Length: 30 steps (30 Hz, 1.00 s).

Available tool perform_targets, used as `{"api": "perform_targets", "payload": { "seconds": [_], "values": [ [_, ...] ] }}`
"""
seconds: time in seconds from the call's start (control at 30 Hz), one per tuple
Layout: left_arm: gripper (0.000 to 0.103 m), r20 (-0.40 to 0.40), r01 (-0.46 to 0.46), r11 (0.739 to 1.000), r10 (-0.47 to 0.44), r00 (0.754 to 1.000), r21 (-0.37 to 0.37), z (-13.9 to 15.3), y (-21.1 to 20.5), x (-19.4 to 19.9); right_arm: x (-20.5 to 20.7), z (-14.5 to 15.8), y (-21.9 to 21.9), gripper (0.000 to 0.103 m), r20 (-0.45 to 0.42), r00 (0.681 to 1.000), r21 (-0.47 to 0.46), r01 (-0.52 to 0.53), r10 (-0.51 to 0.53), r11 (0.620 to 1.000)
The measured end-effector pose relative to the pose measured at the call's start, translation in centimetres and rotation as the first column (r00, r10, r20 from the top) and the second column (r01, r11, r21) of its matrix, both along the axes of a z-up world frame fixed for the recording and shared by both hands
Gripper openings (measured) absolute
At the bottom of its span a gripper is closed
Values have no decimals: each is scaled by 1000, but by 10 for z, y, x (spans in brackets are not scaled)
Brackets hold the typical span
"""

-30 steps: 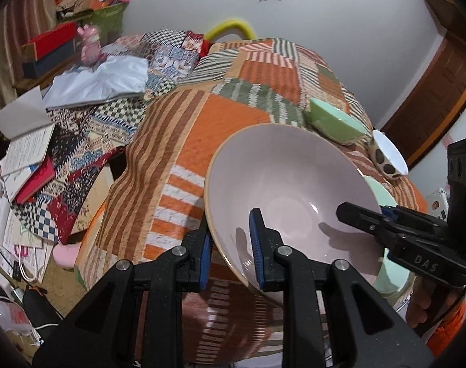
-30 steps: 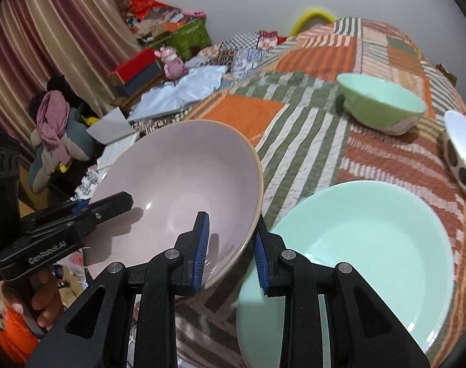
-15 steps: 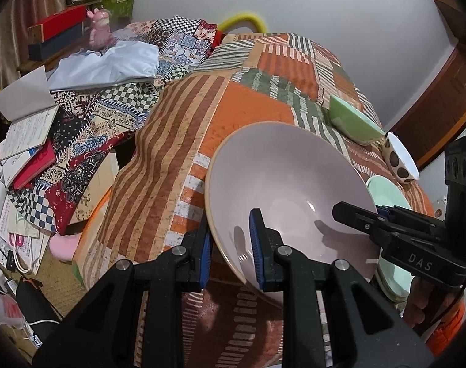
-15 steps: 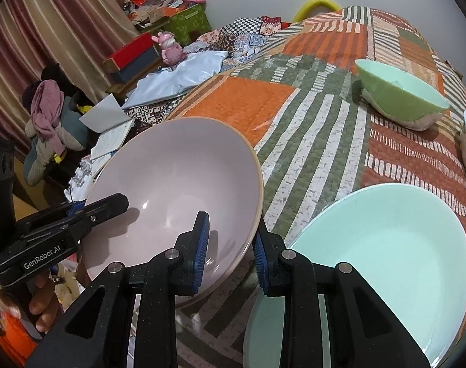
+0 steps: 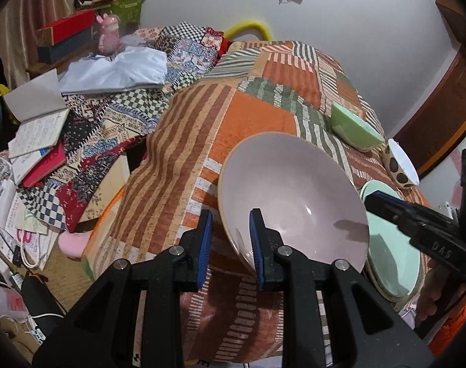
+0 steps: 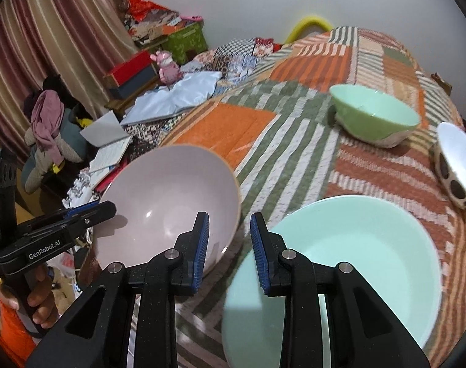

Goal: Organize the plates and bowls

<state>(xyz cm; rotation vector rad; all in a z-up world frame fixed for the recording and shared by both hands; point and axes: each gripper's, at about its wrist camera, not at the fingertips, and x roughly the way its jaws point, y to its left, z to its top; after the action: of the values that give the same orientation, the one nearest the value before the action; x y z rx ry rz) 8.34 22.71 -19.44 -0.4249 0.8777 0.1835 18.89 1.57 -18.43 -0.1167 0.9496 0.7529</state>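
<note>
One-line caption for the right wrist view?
Both grippers' fingers straddle opposite rims of a tilted pink bowl beside a mint plate on the patchwork quilt.
</note>
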Motion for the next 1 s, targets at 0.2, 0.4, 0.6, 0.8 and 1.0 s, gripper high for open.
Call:
{"api": "perform_targets", "payload": {
  "seconds": [0.2, 0.4, 0.6, 0.8, 1.0],
  "values": [
    [35, 20, 2, 999, -3, 1000, 53, 18, -15, -5, -4, 16, -18, 26, 44, 999, 19, 18, -19, 1000],
    [48, 78, 38, 993, -47, 996, 115, 45, -42, -5, -5, 35, -43, 26, 106, 993, 30, 50, -53, 998],
    [55, 110, 112, 980, -132, 985, 167, 67, -84, 8, -4, 47, -72, 26, 157, 982, 37, 96, -101, 995],
    [61, 126, 176, 964, -203, 971, 199, 78, -125, 30, 0, 53, -105, 32, 179, 974, 29, 132, -135, 991],
    [67, 130, 226, 949, -259, 957, 221, 88, -162, 58, 8, 57, -141, 52, 210, 958, 10, 196, -194, 981]
  ]
}}
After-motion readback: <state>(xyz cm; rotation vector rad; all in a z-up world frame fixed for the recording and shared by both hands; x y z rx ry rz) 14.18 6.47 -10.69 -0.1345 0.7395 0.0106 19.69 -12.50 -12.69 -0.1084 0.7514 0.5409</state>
